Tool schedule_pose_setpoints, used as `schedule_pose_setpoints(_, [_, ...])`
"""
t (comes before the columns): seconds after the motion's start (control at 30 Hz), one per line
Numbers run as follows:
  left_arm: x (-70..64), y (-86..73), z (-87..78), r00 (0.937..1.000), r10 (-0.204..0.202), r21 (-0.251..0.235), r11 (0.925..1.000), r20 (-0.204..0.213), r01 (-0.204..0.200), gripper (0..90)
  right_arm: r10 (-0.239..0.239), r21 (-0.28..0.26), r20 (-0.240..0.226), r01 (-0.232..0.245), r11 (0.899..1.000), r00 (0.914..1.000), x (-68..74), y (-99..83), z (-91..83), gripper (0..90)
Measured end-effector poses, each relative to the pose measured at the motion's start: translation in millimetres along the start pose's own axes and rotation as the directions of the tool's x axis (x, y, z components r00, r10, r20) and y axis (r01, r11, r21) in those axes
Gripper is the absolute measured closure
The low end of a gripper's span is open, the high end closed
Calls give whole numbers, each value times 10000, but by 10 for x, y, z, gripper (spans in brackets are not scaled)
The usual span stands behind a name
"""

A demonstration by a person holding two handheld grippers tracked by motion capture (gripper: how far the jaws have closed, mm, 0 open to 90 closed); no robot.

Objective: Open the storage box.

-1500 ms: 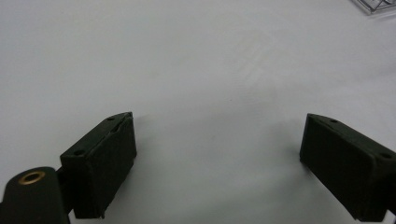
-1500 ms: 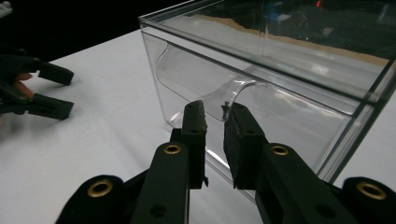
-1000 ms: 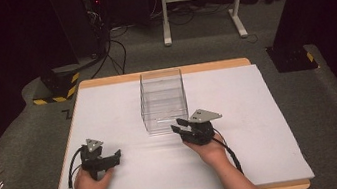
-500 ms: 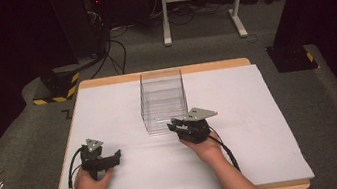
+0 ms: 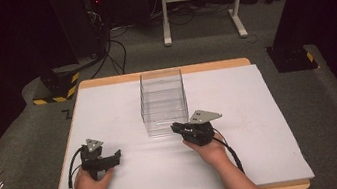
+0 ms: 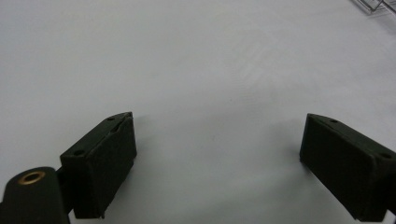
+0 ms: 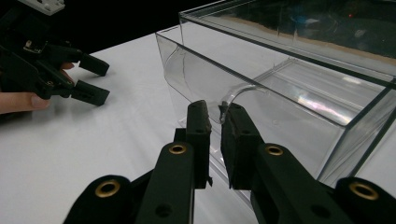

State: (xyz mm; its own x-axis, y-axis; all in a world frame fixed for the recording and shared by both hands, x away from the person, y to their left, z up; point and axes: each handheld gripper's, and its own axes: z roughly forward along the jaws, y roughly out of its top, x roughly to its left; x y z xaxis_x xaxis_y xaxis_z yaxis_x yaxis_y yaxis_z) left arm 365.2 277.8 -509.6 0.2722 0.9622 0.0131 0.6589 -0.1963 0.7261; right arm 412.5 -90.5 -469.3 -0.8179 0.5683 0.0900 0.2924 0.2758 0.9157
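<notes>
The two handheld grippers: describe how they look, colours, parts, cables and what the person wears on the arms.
Both the left gripper and the right gripper are matte black, each with two blocky rectangular jaws. Brass-coloured rivets sit on the linkage bars. Each carries a grey three-cornered plate on top, larger-looking on the right one. A black cable trails back from each along the white table cover. The forearms are bare, with no sleeves in view.

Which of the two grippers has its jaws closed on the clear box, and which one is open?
The right gripper has its jaws shut on the curved handle of the clear box. The left gripper is open above the bare white table.
</notes>
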Motion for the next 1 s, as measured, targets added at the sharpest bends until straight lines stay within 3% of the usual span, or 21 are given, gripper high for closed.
schedule_pose_setpoints(0.5, [-1,0,0,10000,-20,-3,10000,4,20,112,-147,22,-302,148,9999,9994,98,-66,-122,839])
schedule_pose_setpoints(1.0, [0,0,0,10000,6,-2,10000,-1,-6,112,-395,108,-606,402,9991,9974,293,-140,-280,847])
